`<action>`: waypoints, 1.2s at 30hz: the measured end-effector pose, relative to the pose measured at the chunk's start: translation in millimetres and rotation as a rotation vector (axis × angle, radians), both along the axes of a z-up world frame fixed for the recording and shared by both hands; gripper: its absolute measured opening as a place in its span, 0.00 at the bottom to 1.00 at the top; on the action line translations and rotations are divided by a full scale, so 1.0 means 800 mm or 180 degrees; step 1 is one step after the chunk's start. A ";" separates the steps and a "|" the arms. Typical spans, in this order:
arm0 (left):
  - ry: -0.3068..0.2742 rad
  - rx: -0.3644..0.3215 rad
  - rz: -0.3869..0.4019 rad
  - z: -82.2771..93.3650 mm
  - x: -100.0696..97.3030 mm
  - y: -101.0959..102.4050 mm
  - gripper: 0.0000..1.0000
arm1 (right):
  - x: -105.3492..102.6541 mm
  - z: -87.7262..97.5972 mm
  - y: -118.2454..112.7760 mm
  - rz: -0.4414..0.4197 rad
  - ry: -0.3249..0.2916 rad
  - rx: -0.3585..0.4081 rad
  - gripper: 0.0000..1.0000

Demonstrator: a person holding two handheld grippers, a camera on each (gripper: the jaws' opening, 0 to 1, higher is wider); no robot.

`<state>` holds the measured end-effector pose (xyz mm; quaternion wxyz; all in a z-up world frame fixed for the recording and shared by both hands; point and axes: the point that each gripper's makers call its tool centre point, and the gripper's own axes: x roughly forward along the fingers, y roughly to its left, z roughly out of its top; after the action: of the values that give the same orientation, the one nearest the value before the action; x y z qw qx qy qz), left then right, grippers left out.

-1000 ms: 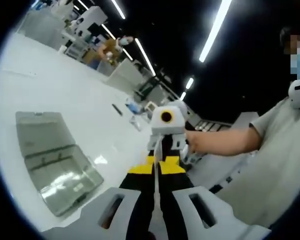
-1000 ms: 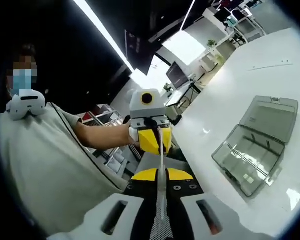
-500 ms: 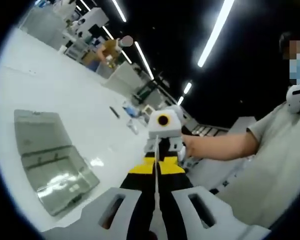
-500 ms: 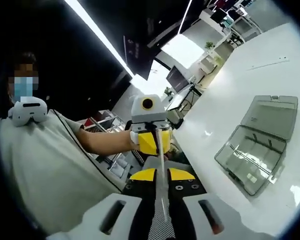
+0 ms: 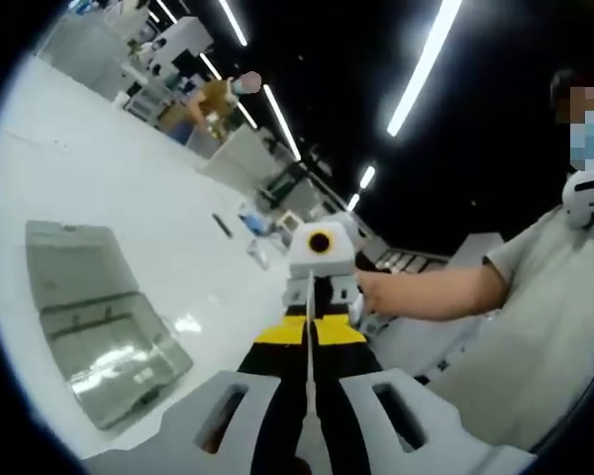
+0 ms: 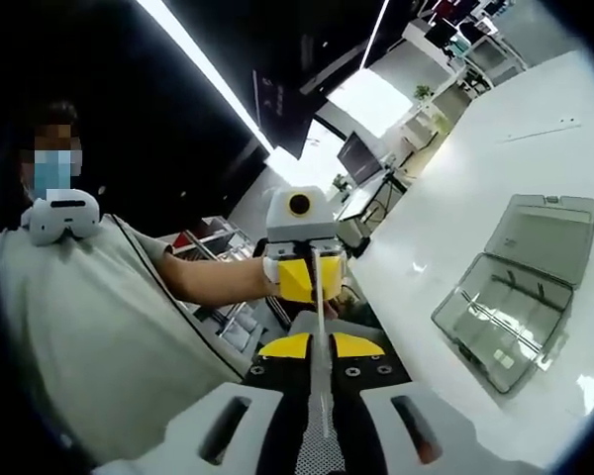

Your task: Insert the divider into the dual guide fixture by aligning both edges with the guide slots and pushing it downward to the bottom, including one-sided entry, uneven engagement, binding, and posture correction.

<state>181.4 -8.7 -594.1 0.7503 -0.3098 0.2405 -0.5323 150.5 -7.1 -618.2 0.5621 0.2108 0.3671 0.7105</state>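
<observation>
Both tools [image 5: 308, 334] [image 6: 320, 346] on unlabelled divider [image 6: 318, 327]

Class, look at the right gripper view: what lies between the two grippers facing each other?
The thin divider, seen edge-on, spans from the right gripper to the left gripper, each clamping one end. It shows in the left gripper view too.

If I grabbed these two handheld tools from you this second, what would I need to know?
Left gripper: fingers shut on one end of the thin translucent divider strip.
Right gripper: fingers shut on the strip's other end; the two grippers face each other, with the strip between them.
The clear plastic hinged box with inner guide walls lies open on the white table, off to the side and apart from the strip.
Done: strip picked up and held by both ends.
Left: carry it over the box, line both edges up with the slots, push down.
</observation>
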 end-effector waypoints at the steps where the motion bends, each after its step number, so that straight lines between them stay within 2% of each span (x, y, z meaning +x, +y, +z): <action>1: 0.0001 0.0003 -0.0001 -0.001 0.000 0.000 0.00 | 0.000 0.000 0.000 0.0003 -0.0007 0.0000 0.01; 11: 0.0040 -0.0035 -0.0024 -0.002 -0.001 0.000 0.00 | -0.002 0.001 -0.001 -0.0004 0.0064 -0.0073 0.00; 17: 0.0067 0.0020 0.0012 -0.009 0.002 0.003 0.00 | 0.000 -0.005 0.001 -0.0034 0.0105 -0.0301 0.00; 25: 0.0013 0.0253 0.0185 -0.024 0.010 0.014 0.02 | 0.013 -0.014 0.004 -0.0184 0.0207 -0.0573 0.00; 29: -0.0009 0.0357 0.0255 -0.031 0.013 0.022 0.01 | 0.018 -0.017 0.004 -0.0258 0.0334 -0.0689 0.00; 31: -0.0035 0.0430 0.0300 -0.033 0.015 0.027 0.00 | 0.021 -0.021 0.004 -0.0295 0.0301 -0.0758 0.00; 33: -0.0048 0.0520 0.0349 -0.038 0.018 0.032 0.00 | 0.027 -0.025 0.003 -0.0373 0.0357 -0.0856 0.00; 36: -0.0095 0.0599 0.0368 -0.040 0.018 0.035 0.00 | 0.035 -0.034 0.000 -0.0440 0.0243 -0.1005 0.00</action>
<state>195.4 19.7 -625.8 0.8090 -0.2434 0.2600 -0.4677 178.7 -6.8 -645.7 0.6213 0.1715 0.4799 0.5952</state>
